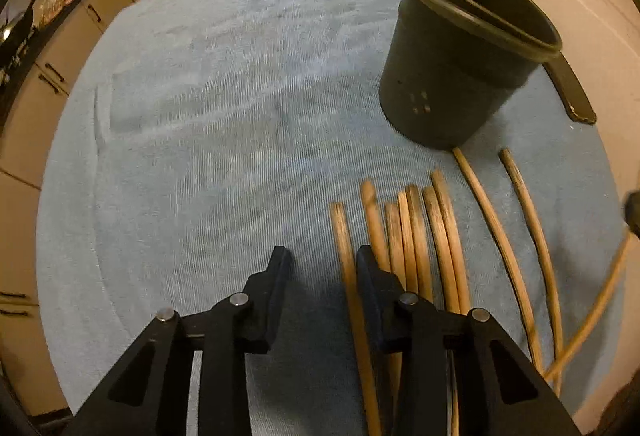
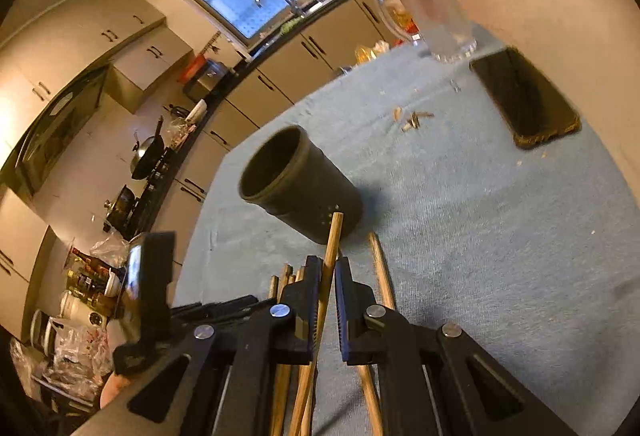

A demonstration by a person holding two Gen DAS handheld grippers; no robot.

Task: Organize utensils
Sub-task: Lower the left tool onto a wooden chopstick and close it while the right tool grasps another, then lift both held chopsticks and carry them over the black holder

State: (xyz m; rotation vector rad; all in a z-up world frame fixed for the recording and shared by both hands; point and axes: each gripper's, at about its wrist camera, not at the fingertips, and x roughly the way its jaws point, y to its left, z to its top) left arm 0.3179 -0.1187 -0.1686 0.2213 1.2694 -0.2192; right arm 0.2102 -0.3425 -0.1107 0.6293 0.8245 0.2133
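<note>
Several wooden chopsticks (image 1: 416,236) lie side by side on a blue towel (image 1: 200,116), below a dark round cup (image 1: 452,76) that stands upright. My left gripper (image 1: 324,264) hovers open over the row's left end. The leftmost chopstick (image 1: 344,236) runs between its fingers, close to the right one, with no pad pressing on it. My right gripper (image 2: 330,270) is shut on one chopstick (image 2: 334,240), held off the towel with its tip pointing toward the cup (image 2: 304,184). Other chopsticks (image 2: 286,278) lie beneath it.
A dark phone (image 2: 524,96) lies on the towel's far right, with small wood bits (image 2: 414,120) near it. A clear glass pitcher (image 2: 440,16) stands behind. Cabinets and a cluttered counter (image 2: 160,164) run along the left beyond the table edge.
</note>
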